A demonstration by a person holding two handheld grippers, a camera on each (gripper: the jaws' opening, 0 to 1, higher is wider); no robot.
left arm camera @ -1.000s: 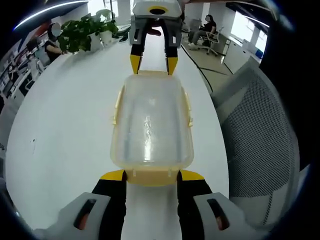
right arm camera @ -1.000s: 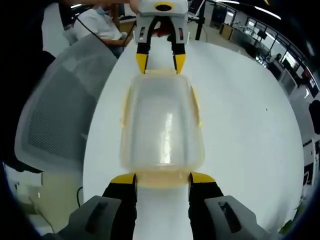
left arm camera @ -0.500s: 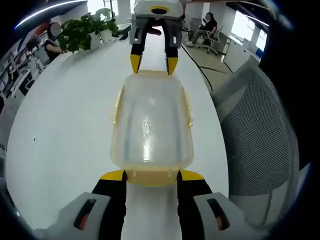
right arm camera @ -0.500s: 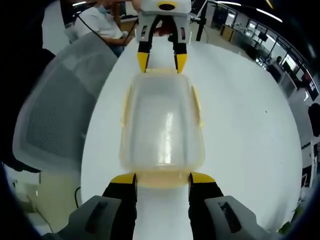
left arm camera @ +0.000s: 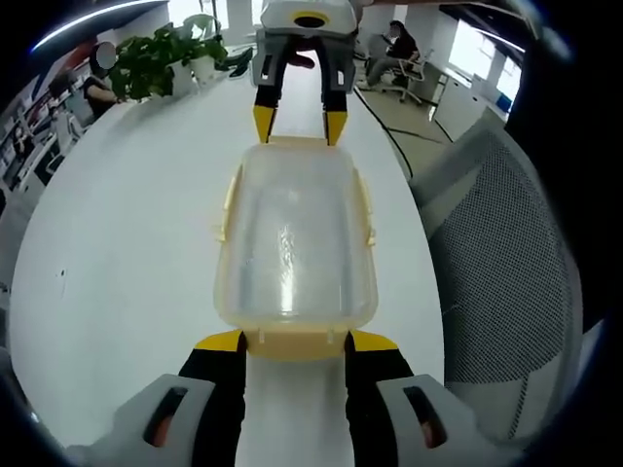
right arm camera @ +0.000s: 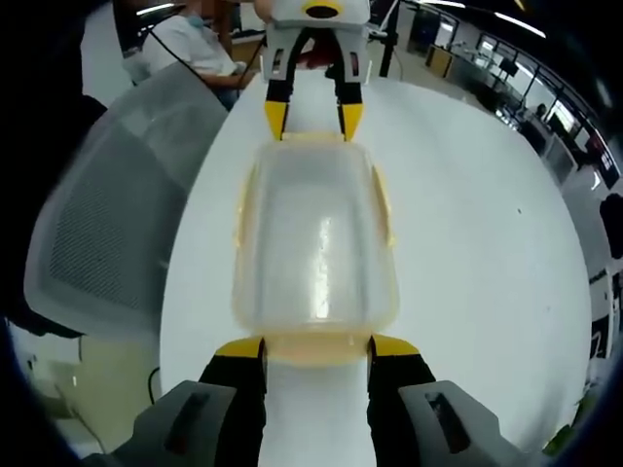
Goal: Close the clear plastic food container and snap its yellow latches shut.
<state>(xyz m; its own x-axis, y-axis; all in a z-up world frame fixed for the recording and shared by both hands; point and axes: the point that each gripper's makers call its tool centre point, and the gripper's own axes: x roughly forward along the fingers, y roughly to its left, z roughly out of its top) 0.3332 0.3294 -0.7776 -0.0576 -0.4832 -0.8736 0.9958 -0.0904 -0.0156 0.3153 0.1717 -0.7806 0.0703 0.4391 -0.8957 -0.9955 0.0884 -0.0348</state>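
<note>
We face a clear container (left arm camera: 295, 243) lying lengthwise on a white table (left arm camera: 127, 224), between our two grippers, one at each short end. In the left gripper view, our left gripper (left arm camera: 295, 342) stands spread, its yellow-tipped jaws at either side of the near end latch (left arm camera: 295, 343), not closed on it. Across the box, the right gripper (left arm camera: 299, 126) is spread the same way at the far end. The right gripper view mirrors this: the right gripper (right arm camera: 316, 347) at the near end, the left gripper (right arm camera: 313, 120) at the far one.

We judge the container light, thin-walled and slick, likely to slide on the smooth table if pushed from one end alone. The lid (right arm camera: 313, 243) seems seated. The best hold is the stiff yellow end latches, pressed from both ends together.

We cannot tell whether any latch is already snapped. The side latches (left arm camera: 227, 206) show as thin yellow strips. The near latch is partly hidden behind our jaws. A mesh chair (left arm camera: 506, 263) stands beside the table, plants (left arm camera: 161, 60) at its far end.
</note>
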